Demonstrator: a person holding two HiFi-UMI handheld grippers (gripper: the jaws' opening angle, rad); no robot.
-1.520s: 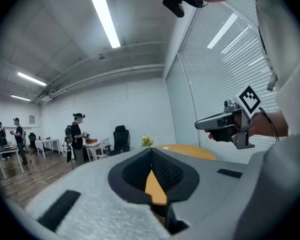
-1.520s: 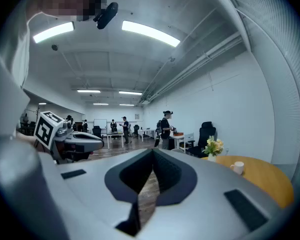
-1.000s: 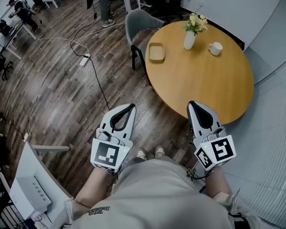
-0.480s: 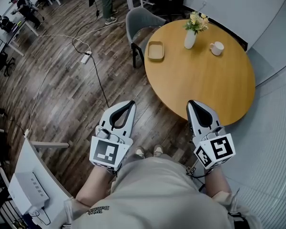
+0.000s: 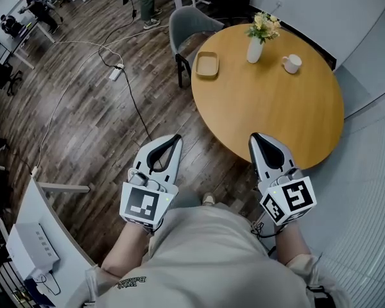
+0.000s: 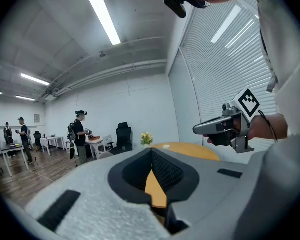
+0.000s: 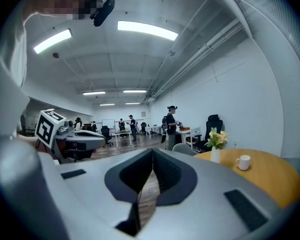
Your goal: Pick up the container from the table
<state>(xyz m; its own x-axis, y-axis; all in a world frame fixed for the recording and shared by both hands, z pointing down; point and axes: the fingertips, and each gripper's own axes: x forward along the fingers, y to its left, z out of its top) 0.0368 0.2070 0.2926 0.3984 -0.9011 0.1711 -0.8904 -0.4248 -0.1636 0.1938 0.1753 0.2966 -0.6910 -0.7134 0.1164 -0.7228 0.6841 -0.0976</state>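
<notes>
A shallow tan container (image 5: 206, 64) lies at the far left edge of the round wooden table (image 5: 289, 108). My left gripper (image 5: 174, 138) hangs over the floor to the left of the table, shut and empty. My right gripper (image 5: 255, 136) hovers just above the table's near edge, also shut with nothing in it. Both are well short of the container. In the left gripper view the right gripper (image 6: 196, 129) shows at the right; in the right gripper view the left gripper (image 7: 102, 140) shows at the left.
A white vase with yellow flowers (image 5: 256, 43) and a white cup (image 5: 291, 63) stand at the table's far side. A grey chair (image 5: 189, 24) is pushed against the table behind the container. Cables and a power strip (image 5: 114, 73) run across the wooden floor. People stand further back.
The view has crept forward slightly, so table and grippers sit a touch nearer each other. Both grippers keep the same pose and stay shut.
</notes>
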